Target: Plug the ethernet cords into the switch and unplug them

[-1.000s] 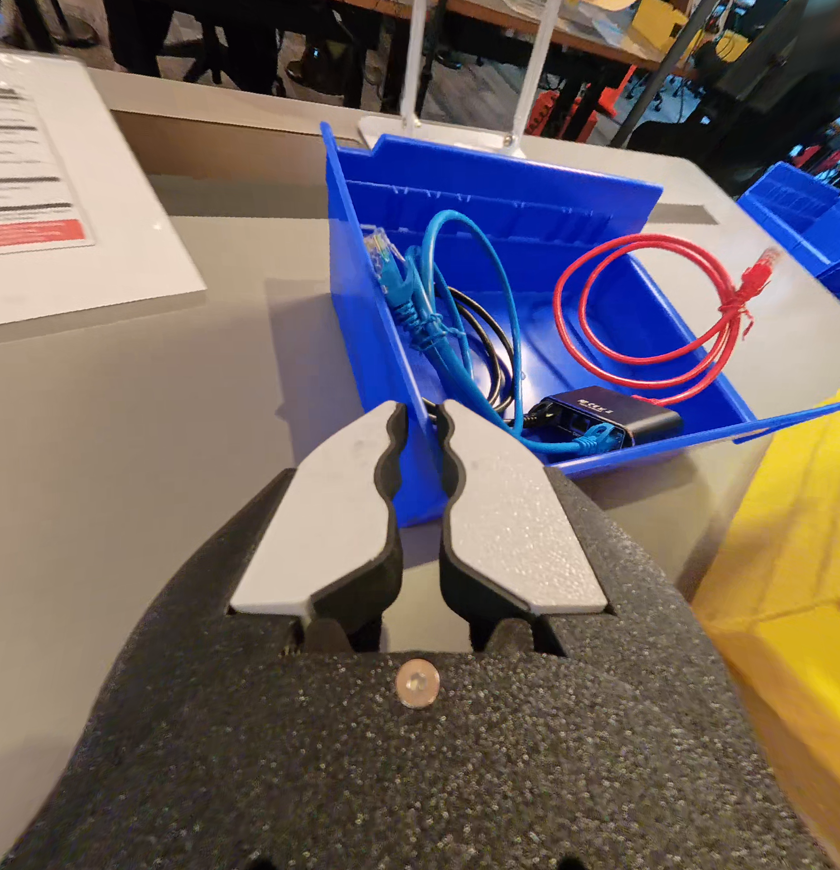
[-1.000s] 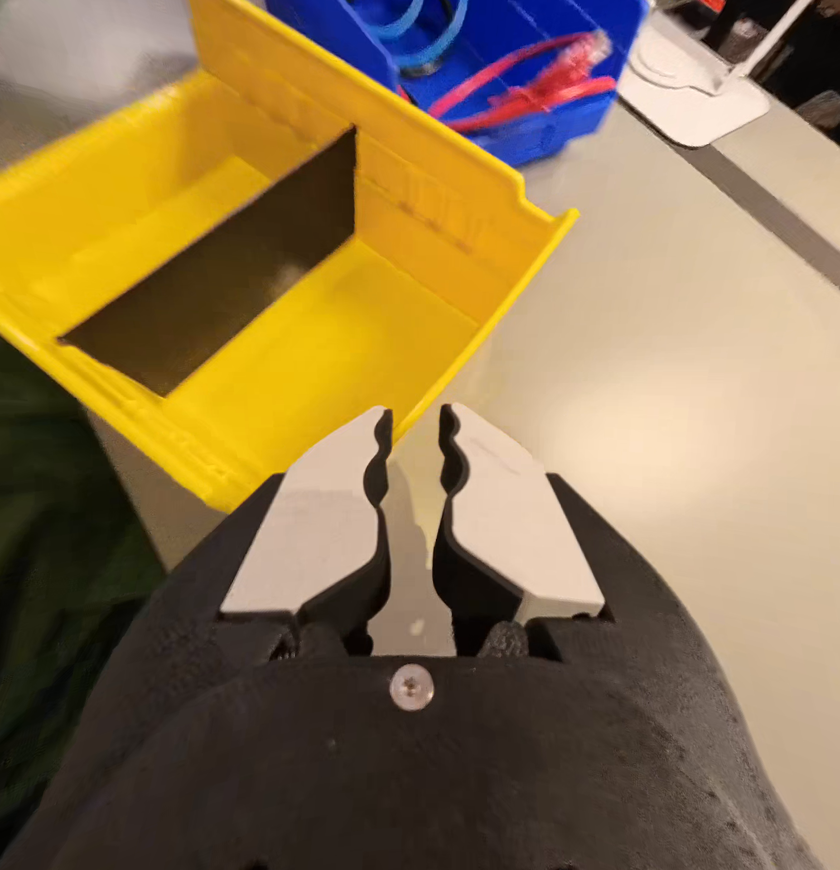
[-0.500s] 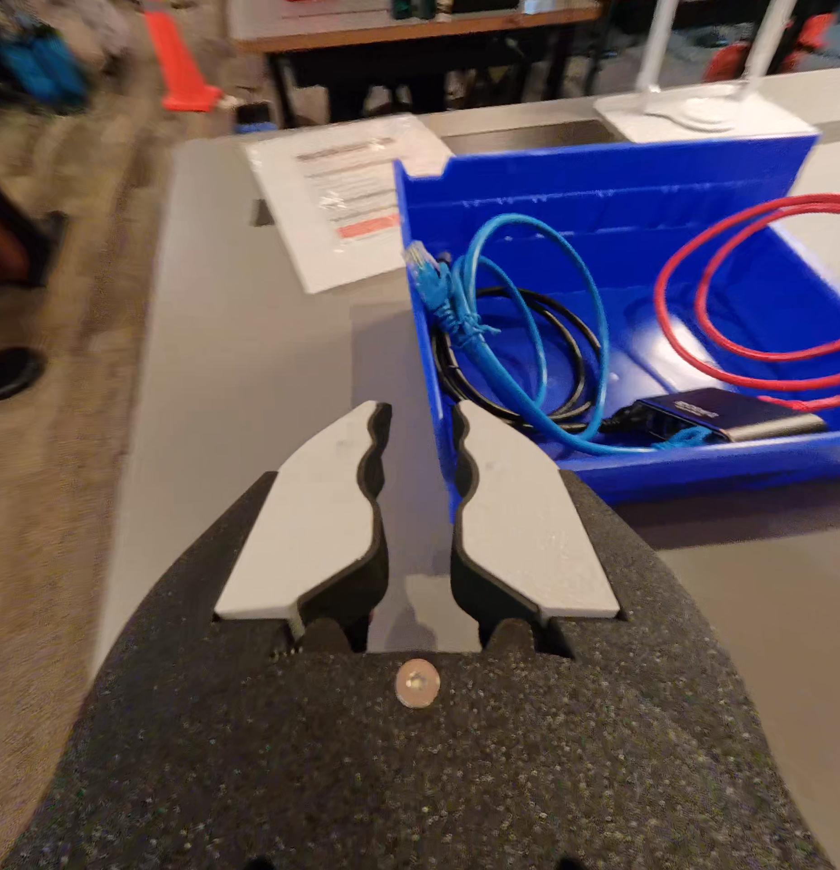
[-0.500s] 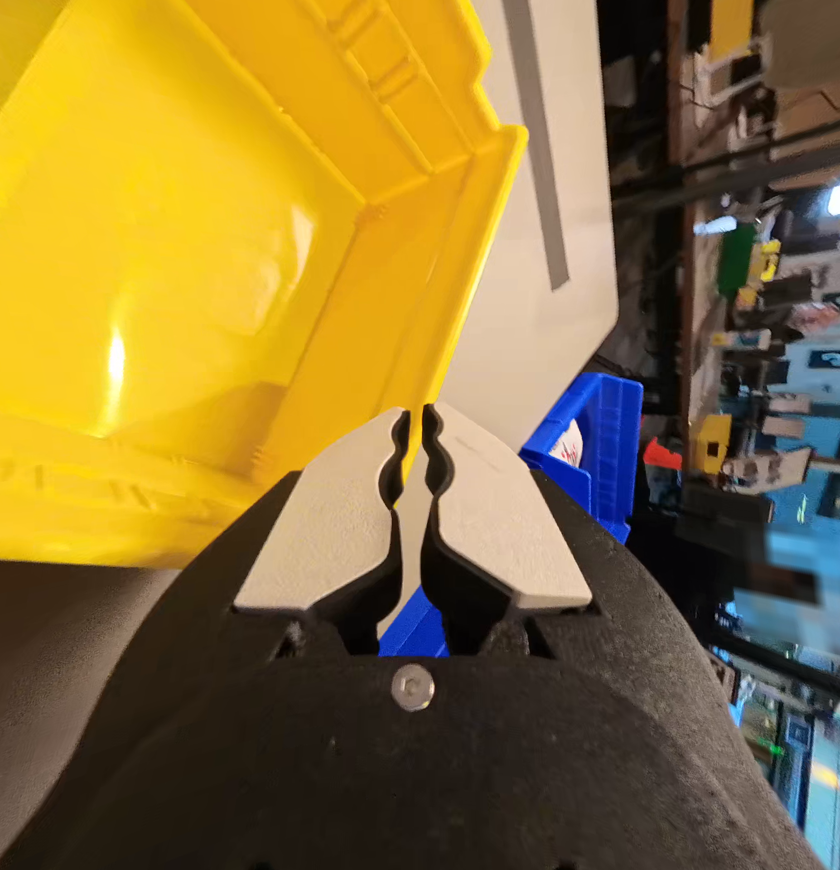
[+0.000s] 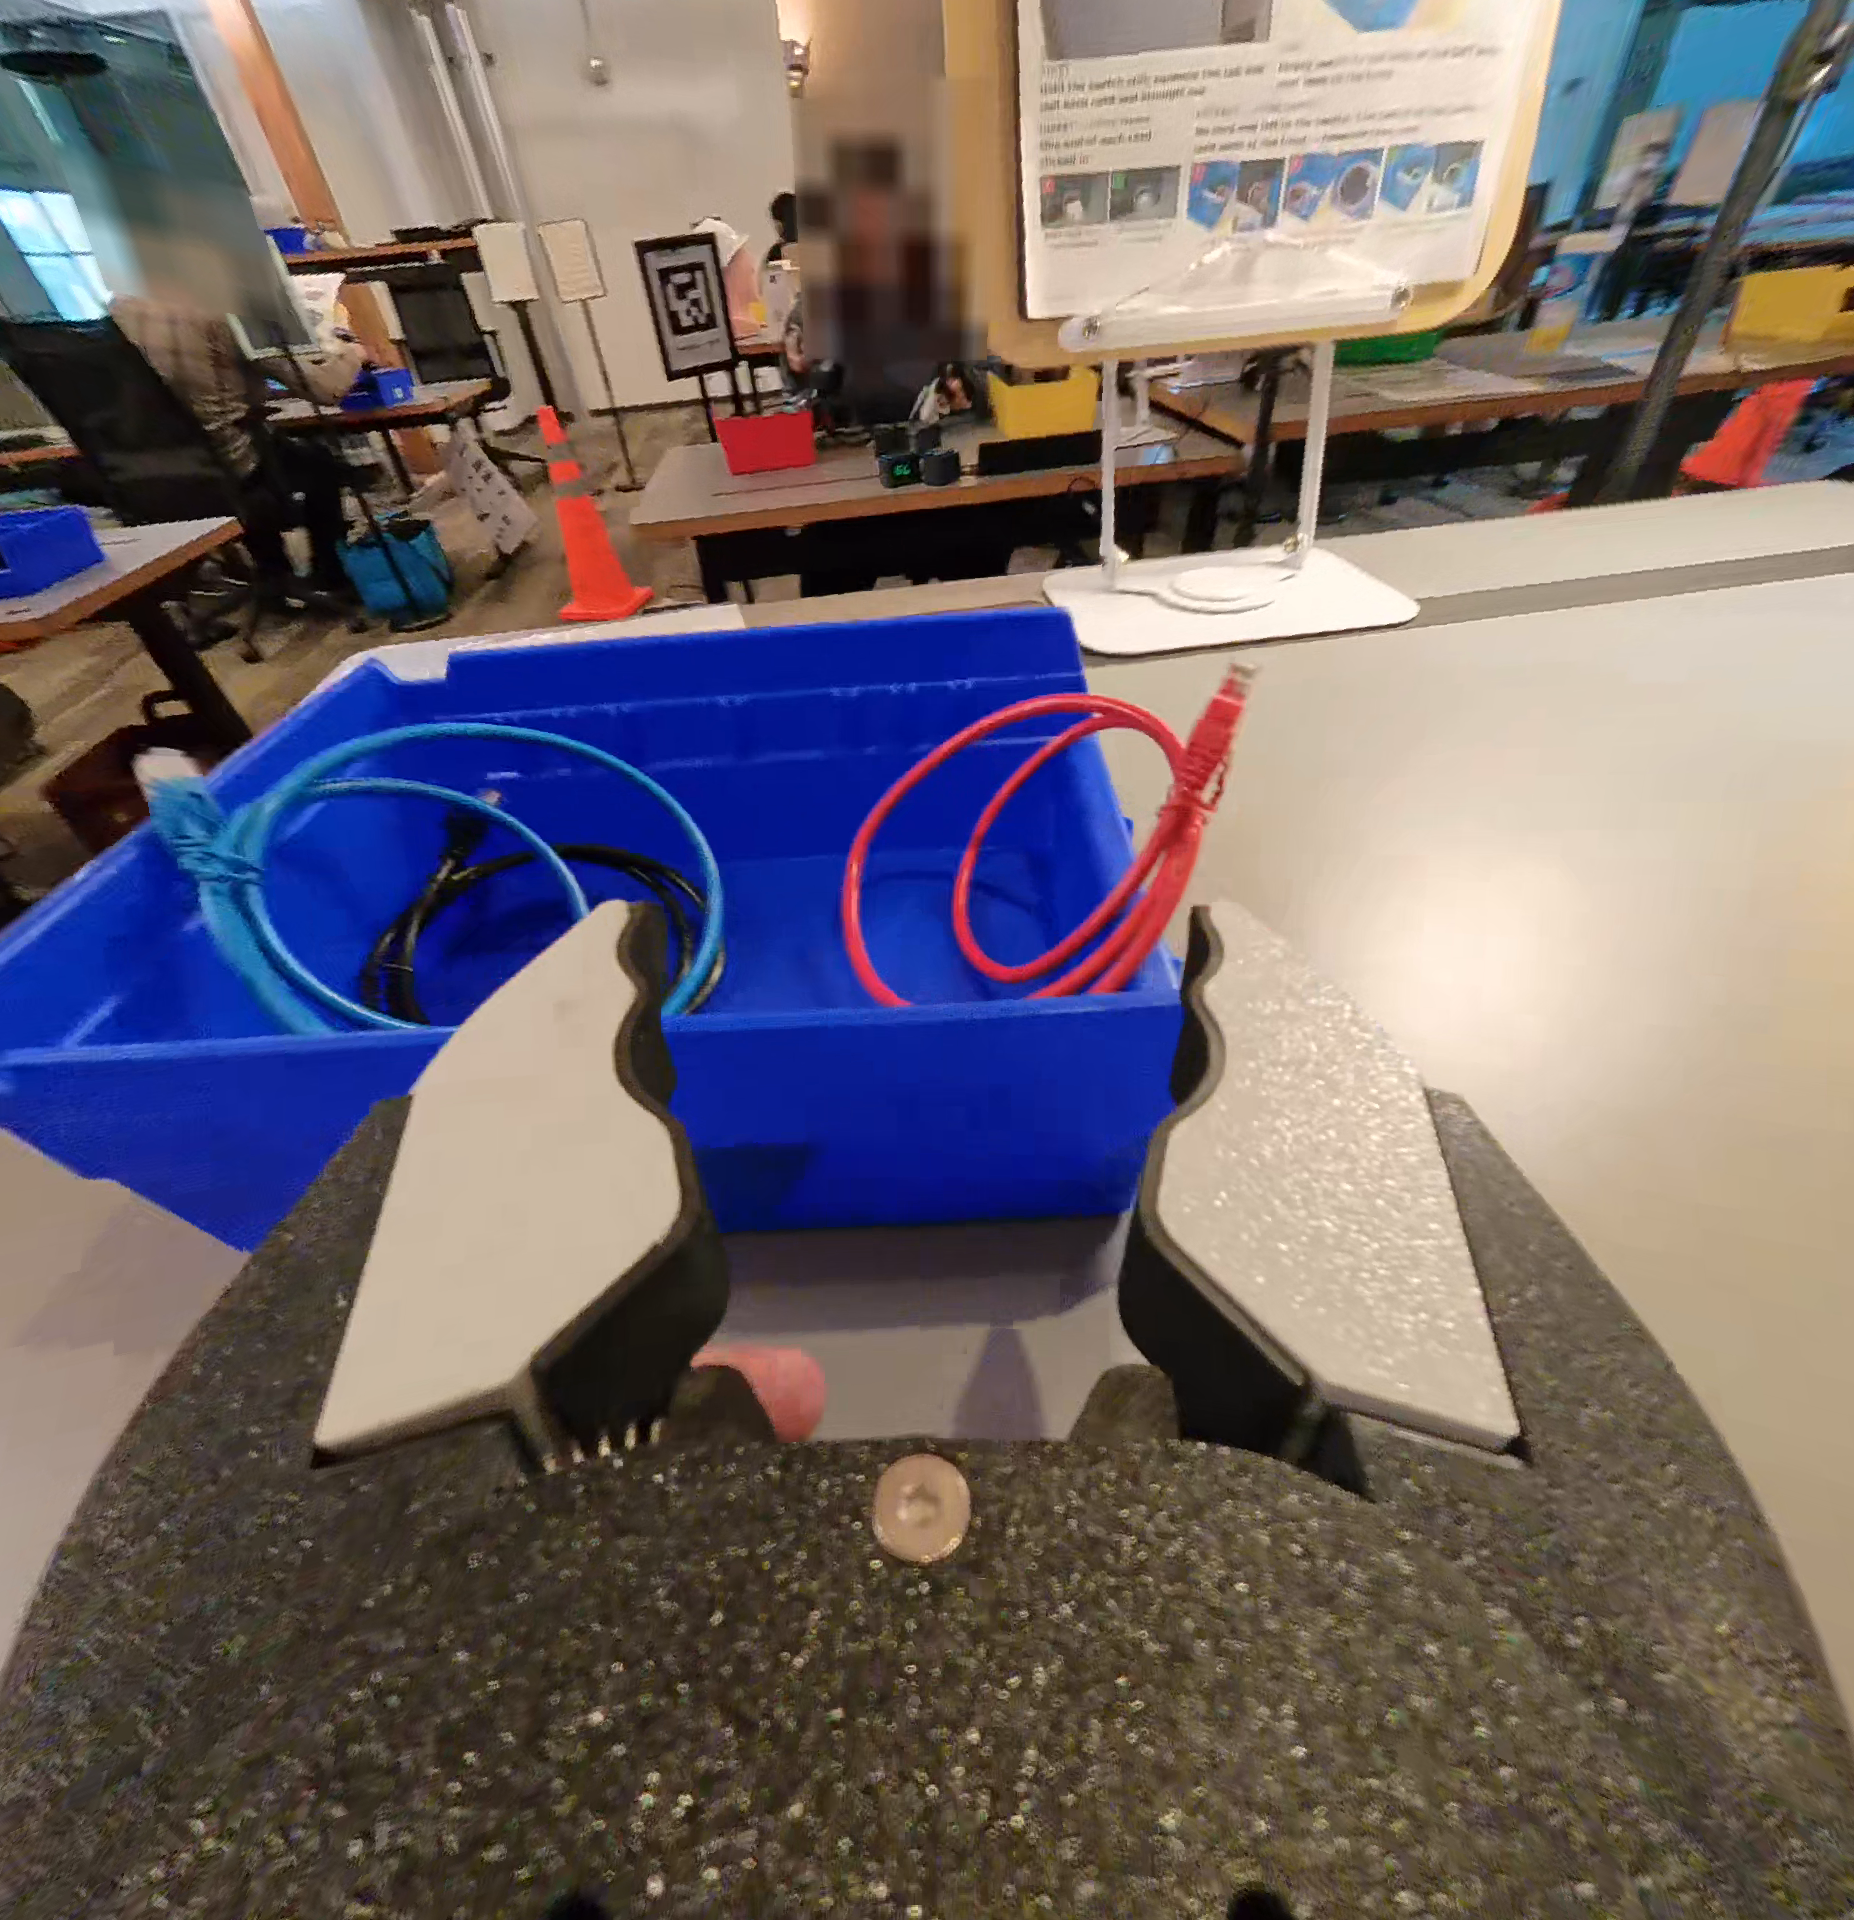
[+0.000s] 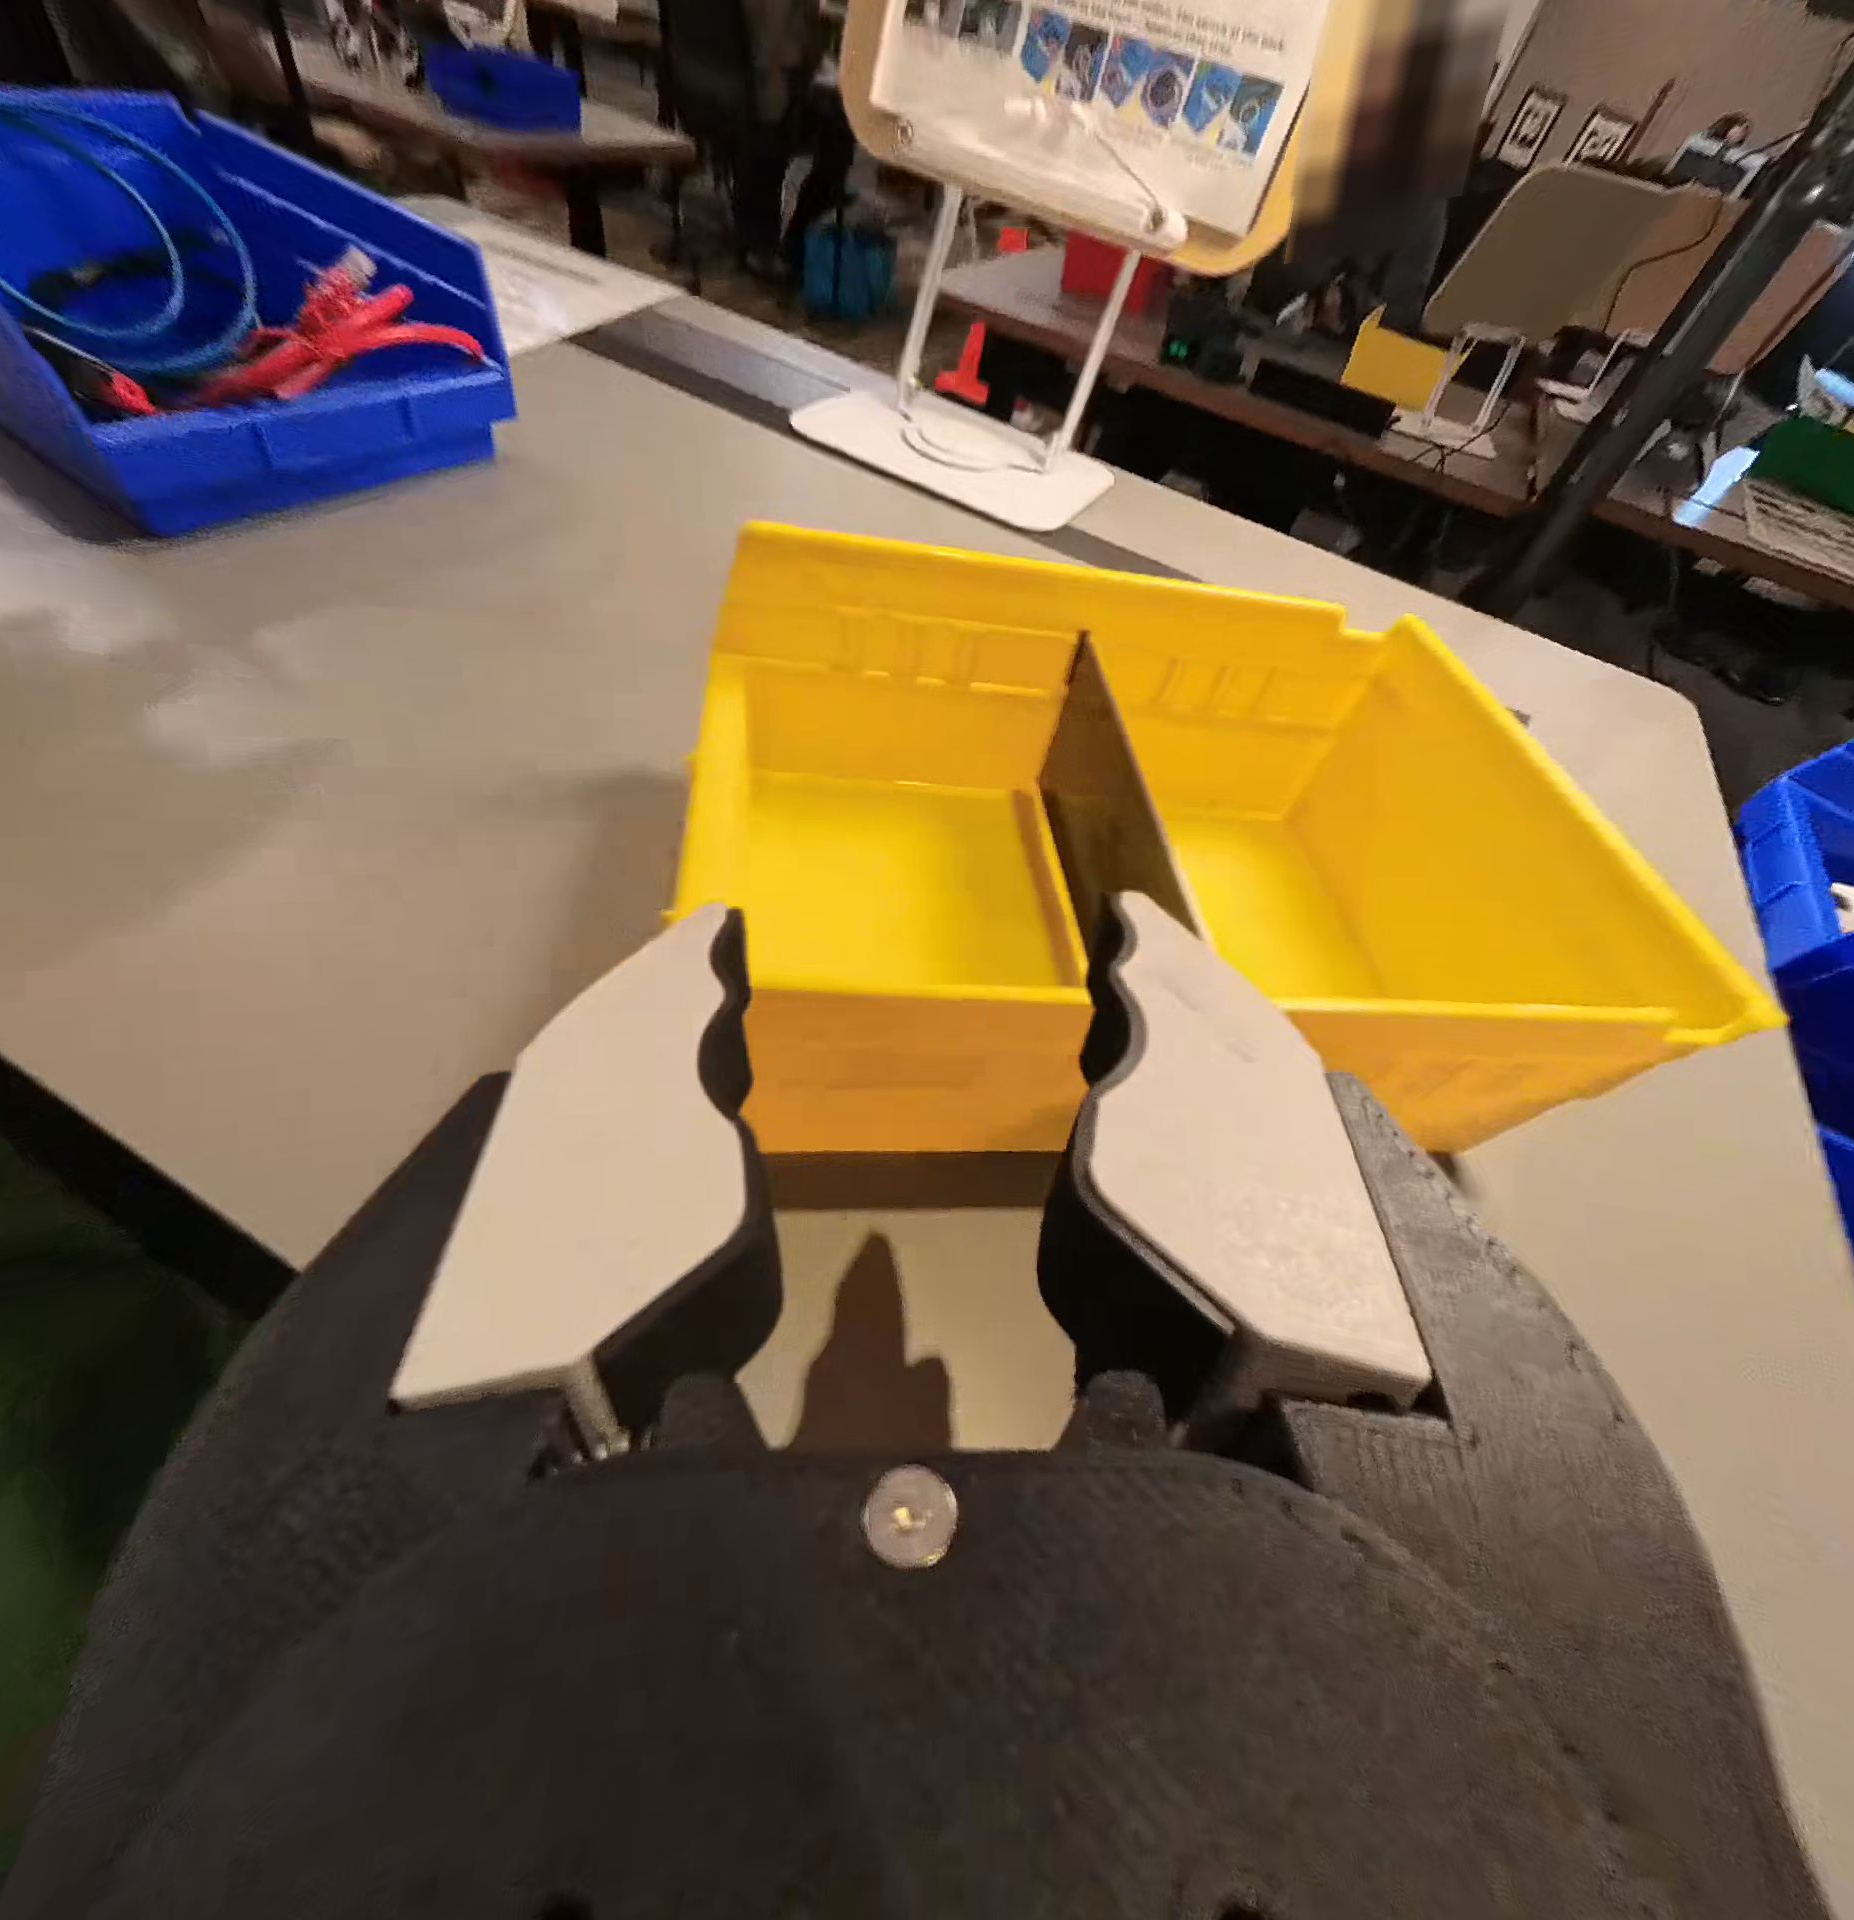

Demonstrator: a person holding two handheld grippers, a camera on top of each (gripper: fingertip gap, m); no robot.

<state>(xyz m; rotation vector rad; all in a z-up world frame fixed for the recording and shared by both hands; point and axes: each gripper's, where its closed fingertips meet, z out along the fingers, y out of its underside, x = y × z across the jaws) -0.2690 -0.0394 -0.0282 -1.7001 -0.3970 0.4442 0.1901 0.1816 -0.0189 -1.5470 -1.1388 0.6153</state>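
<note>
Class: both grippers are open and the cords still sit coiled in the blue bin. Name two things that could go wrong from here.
1. The red cord is tied in a coil with its plug poking over the blue bin wall; pulling it may drag the whole coil or snag the rim.
2. The blue cord loops over a black cable, so the left gripper could lift both together.

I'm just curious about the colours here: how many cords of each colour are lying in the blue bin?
Light blue cord: 1
Black cord: 1
Red cord: 1
Total: 3, all in the blue bin.
</note>
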